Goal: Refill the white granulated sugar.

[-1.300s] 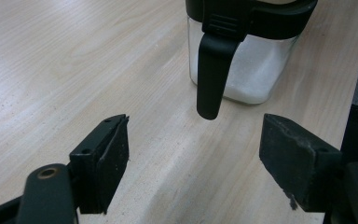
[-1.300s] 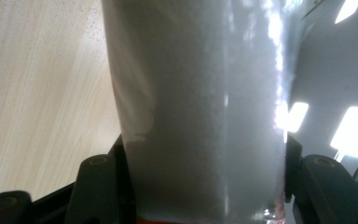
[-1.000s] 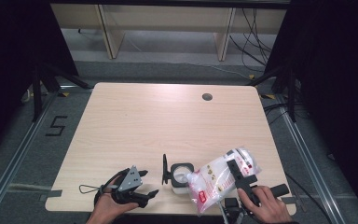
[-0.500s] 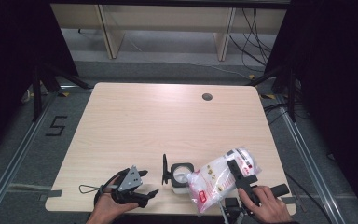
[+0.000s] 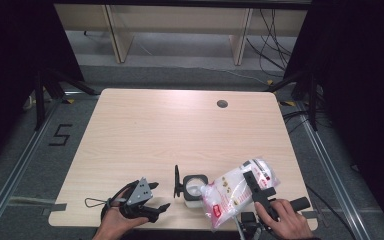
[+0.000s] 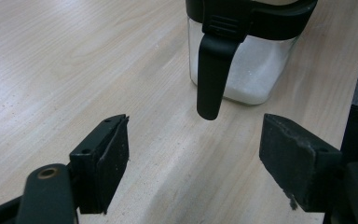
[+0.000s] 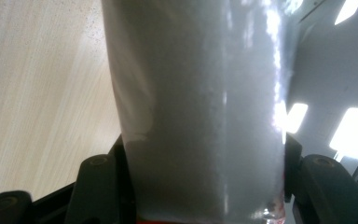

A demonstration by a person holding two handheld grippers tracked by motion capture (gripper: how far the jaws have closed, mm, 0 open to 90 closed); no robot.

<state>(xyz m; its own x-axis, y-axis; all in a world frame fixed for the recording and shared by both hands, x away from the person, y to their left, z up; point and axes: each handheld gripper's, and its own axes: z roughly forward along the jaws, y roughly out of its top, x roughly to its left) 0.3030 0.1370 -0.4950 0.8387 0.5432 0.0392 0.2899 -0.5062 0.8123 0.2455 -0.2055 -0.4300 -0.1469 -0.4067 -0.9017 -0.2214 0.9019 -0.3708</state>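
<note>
My right claw (image 5: 250,181) is clenched on a clear plastic bag (image 5: 235,192) of white grains; in the right gripper view the bag (image 7: 200,107) fills the space between my jaws, its sides pressed against both. The bag is tipped, its low end over the open jar (image 5: 195,186) just left of this claw. My left claw (image 5: 156,196) is released, jaws wide apart with nothing between them, resting low over the table (image 5: 145,135). Just ahead of it stands the jar (image 6: 247,60), its black lid flap (image 6: 212,70) hanging toward me.

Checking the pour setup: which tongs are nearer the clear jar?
Right: the right tongs hold the bag tipped over the clear jar; the left tongs rest open beside it, apart.
</note>
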